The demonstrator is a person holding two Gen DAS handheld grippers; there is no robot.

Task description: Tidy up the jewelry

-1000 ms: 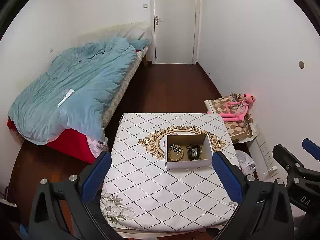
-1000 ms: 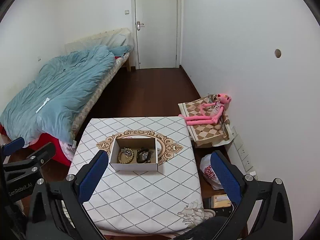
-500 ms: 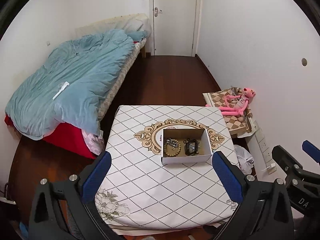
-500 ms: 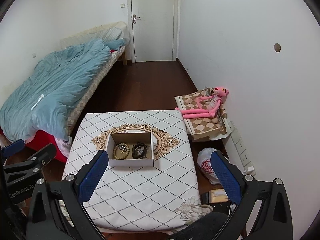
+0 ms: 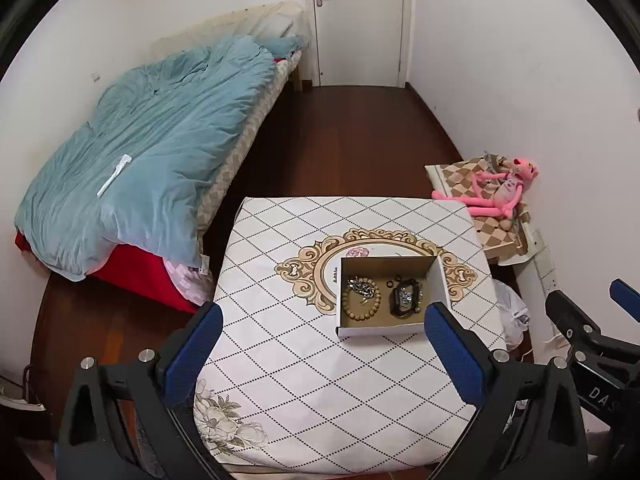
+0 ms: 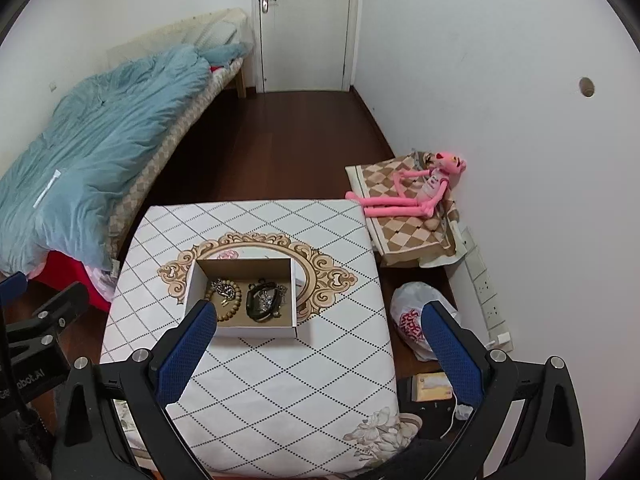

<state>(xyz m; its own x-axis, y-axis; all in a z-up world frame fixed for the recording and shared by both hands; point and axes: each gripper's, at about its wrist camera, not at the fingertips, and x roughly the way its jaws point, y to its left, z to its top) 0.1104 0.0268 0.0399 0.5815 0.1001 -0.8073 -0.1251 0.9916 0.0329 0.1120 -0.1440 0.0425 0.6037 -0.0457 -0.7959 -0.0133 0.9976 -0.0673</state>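
Closest in, my left gripper (image 5: 320, 354) hangs with its blue pads spread wide and nothing between them, and my right gripper (image 6: 320, 350) is just as wide apart and just as bare. Compared with a second ago, both cameras have slid forward and dipped: the table (image 5: 304, 380) now fills more of each view, and the cardboard box (image 5: 390, 330) has dropped lower in the picture, close to the right pad of the left tool and, in the right view, partly tucked behind the right tool's left pad. So I read this as the approach closing in, with no grab made yet.

Inside the box, nothing has shifted. The wooden bead bracelet (image 5: 361, 307) lies in its left half with a silvery chain (image 5: 360, 289) piled on its upper arc, and the dark bracelet (image 5: 405, 299) sits in the right half, a couple of small dark rings (image 5: 392, 281) just beyond it. The pieces look tangled, so I'd judge a pinch on one strand may drag a neighbour.

Past the table, the pink plush toy (image 6: 416, 194) lies on a checked cushion by the wall, the bed with its blue duvet (image 5: 152, 152) runs along the left, and the white door (image 6: 306, 24) is shut at the far end.
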